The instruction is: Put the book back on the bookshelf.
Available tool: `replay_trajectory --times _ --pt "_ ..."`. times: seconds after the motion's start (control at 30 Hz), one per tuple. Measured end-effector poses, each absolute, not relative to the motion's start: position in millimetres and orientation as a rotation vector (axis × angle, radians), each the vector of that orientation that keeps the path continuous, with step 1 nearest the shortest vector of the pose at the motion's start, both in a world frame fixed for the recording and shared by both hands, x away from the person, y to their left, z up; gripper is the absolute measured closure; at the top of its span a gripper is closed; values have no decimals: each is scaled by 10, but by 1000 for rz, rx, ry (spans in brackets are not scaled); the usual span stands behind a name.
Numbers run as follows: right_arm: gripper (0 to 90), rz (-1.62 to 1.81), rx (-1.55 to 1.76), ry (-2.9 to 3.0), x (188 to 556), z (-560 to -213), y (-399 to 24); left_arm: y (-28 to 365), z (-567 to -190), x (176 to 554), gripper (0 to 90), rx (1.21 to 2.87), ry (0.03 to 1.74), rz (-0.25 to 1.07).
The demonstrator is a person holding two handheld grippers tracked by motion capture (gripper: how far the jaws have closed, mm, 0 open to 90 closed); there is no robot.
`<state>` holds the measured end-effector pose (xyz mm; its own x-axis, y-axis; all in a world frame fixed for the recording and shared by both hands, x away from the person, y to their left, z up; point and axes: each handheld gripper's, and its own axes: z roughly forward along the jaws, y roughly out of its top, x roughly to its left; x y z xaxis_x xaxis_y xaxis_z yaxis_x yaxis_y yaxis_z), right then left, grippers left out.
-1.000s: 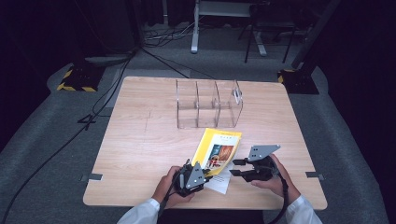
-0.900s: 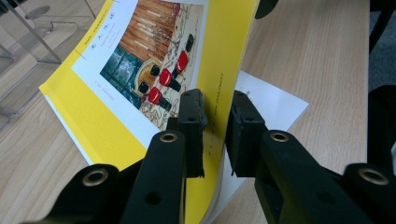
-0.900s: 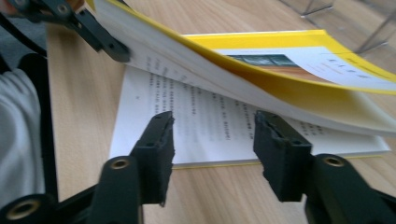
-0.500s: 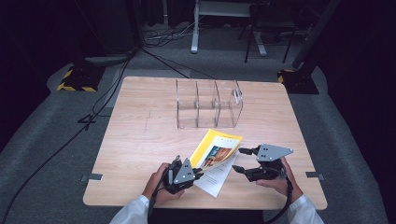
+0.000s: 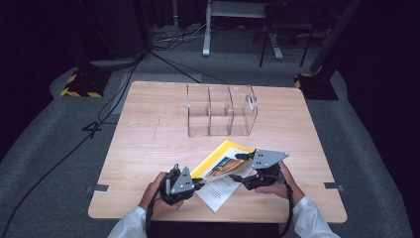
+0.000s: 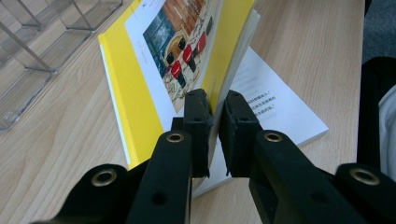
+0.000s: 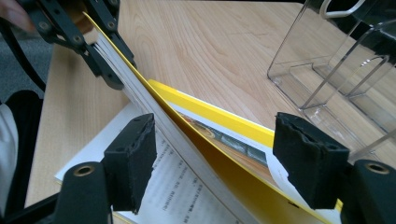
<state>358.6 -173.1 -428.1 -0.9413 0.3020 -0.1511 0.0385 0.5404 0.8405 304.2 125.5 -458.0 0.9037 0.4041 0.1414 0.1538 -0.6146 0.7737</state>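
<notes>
A dark studio floor with trailing cables and stands surrounds the pale wood-grain desk (image 5: 148, 148); on it, towards the far side, stands a clear acrylic three-bay rack (image 5: 220, 110), and near my edge lies the yellow-covered paperback booklet (image 5: 223, 166), partly open, its lower white printed pages flat on the desk, well apart from the rack.

My left hand-held gripper (image 5: 195, 184) is pinched tight on the near edge of the lifted front cover and the sheaf of pages with it; in the left gripper view the pads (image 6: 198, 119) sit right at the yellow margin, so the bite is shallow. My right hand-held gripper (image 5: 245, 168) stands wide, its jaws having just been opening; in the right gripper view the raised cover slants between the pads (image 7: 133, 158) without either pad pressing on it.

As I judge it, the step is closing or regripping the booklet so it can be carried to the rack. To do that well, I would keep the left pinch steady and low, so the sheaf does not slip or crease; bring the right jaws onto the whole thickness, lower pages included; close only once both pads are square to the covers; then lift level.
</notes>
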Motion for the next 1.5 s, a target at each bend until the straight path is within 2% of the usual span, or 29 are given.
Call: replay_trajectory --times 0.6,0.63,0.73,0.8,0.87,0.97,1.03,1.07,1.1,1.13,1.2,1.3,1.43,1.5 --pt "346 1212 294 2603 3700 -4587 -1745 1644 -4565 3034 793 2194 455 346" --pt "345 1199 292 2609 3708 -4600 -1744 1684 -4558 3042 842 2182 466 342" --pt "326 1153 234 2659 3701 -4658 -1706 1828 -4558 3097 886 2125 507 285" --pt "420 1030 157 2682 3663 -4724 -1640 1827 -4581 3119 873 2139 509 267" --pt "455 1036 158 2647 3645 -4749 -1624 1776 -4592 3100 861 2170 480 266" --pt "494 1042 144 2646 3635 -4740 -1628 1679 -4617 3067 805 2211 447 279" --pt "493 1045 150 2647 3632 -4743 -1630 1619 -4622 3069 663 2211 461 258" --pt "493 1042 141 2644 3632 -4744 -1631 1585 -4618 3062 654 2197 446 243" --pt "493 1042 141 2644 3632 -4744 -1631 1585 -4618 3062 569 2197 446 243" --pt "494 1042 144 2642 3627 -4741 -1631 1536 -4609 3050 569 2190 450 236" --pt "496 1036 143 2636 3619 -4739 -1628 1443 -4590 3024 381 2199 461 254" --pt "493 1045 142 2623 3608 -4730 -1630 1304 -4585 2969 232 2211 472 281" --pt "508 1047 141 2605 3594 -4712 -1625 1228 -4547 2901 230 2208 458 315" --pt "562 1073 148 2586 3580 -4687 -1629 1222 -4506 2870 213 2201 444 298"
